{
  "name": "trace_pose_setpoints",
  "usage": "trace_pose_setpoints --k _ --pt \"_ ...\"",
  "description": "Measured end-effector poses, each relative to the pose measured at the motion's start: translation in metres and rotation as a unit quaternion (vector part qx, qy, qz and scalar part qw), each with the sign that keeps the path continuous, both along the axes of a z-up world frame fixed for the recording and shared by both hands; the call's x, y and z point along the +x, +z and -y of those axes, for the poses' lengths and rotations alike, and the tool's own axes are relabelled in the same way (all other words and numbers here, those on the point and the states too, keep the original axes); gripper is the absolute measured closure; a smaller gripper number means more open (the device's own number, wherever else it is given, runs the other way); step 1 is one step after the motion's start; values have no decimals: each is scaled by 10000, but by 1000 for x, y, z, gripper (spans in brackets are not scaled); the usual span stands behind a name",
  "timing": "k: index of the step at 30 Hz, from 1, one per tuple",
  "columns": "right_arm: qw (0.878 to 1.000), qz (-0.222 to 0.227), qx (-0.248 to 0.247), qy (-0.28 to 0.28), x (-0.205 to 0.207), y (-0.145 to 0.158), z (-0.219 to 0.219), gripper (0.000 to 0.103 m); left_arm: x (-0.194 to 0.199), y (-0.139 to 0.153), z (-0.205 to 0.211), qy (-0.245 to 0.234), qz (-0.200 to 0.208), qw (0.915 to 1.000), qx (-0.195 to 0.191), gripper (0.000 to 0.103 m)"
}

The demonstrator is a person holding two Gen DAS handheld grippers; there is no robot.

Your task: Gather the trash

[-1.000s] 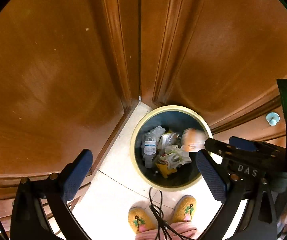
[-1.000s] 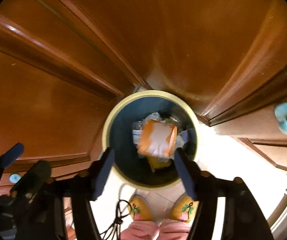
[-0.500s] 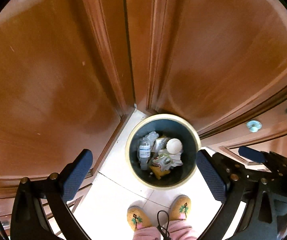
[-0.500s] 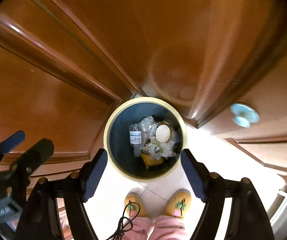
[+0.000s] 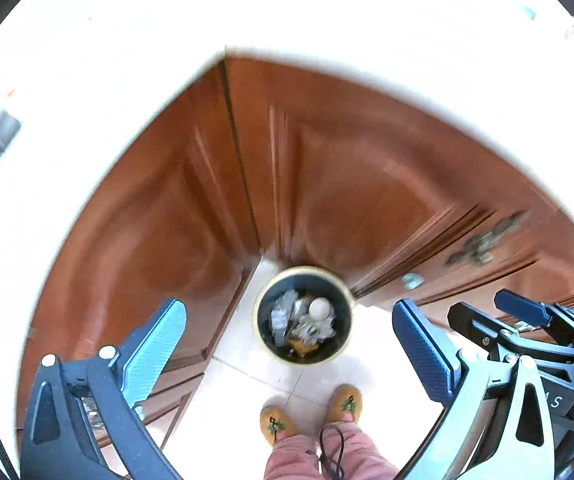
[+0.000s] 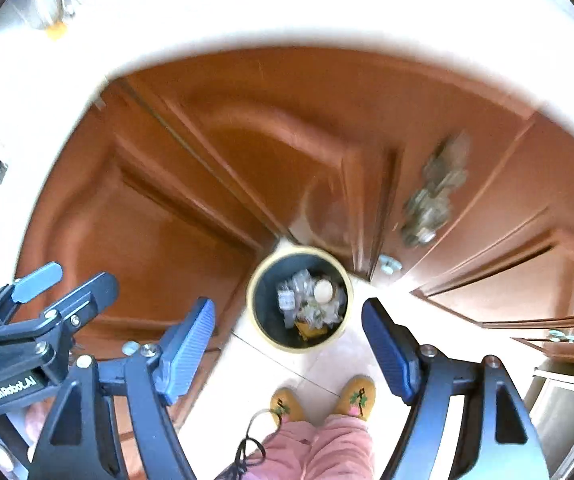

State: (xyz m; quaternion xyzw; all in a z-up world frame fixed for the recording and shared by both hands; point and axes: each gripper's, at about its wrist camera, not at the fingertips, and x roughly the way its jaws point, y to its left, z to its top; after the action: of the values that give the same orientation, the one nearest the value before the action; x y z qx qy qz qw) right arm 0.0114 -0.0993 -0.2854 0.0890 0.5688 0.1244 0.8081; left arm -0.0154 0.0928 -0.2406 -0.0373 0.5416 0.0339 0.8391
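Note:
A round trash bin (image 5: 261,334) with a cream rim and dark inside stands on the floor in the corner of the wooden cabinets; it also shows in the right wrist view (image 6: 255,318). It holds a plastic bottle (image 6: 287,300), crumpled wrappers and a pale round lid (image 6: 323,290), which also shows in the left wrist view (image 5: 319,308). My left gripper (image 5: 289,354) is open and empty, high above the bin. My right gripper (image 6: 289,344) is open and empty, also high above it.
Brown cabinet doors (image 5: 327,184) meet in a corner behind the bin, with round knobs (image 6: 389,264). An overexposed white countertop (image 5: 327,12) runs above them. The person's yellow slippers (image 6: 357,394) stand on the pale tiled floor (image 5: 239,404). A black cable (image 6: 247,452) hangs by the legs.
The orange-and-white packet dropped from my right gripper into the bin. Both grippers have since risen well above the bin, so the countertop comes into view.

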Motion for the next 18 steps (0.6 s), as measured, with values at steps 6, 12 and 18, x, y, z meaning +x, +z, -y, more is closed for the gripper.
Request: trace_pose_setpoints --k 6,12,18 --pt "9982 512 -17 -314 -5 98 15 26 5 92 6 -41 374 9993 -27 1" --pt "9935 1010 -79 -527 0 182 31 26 10 178 18 -239 1015 9945 83 1" --pt "9843 1572 -74 -794 -12 245 44 26 13 239 29 -221 1493 9884 136 1"
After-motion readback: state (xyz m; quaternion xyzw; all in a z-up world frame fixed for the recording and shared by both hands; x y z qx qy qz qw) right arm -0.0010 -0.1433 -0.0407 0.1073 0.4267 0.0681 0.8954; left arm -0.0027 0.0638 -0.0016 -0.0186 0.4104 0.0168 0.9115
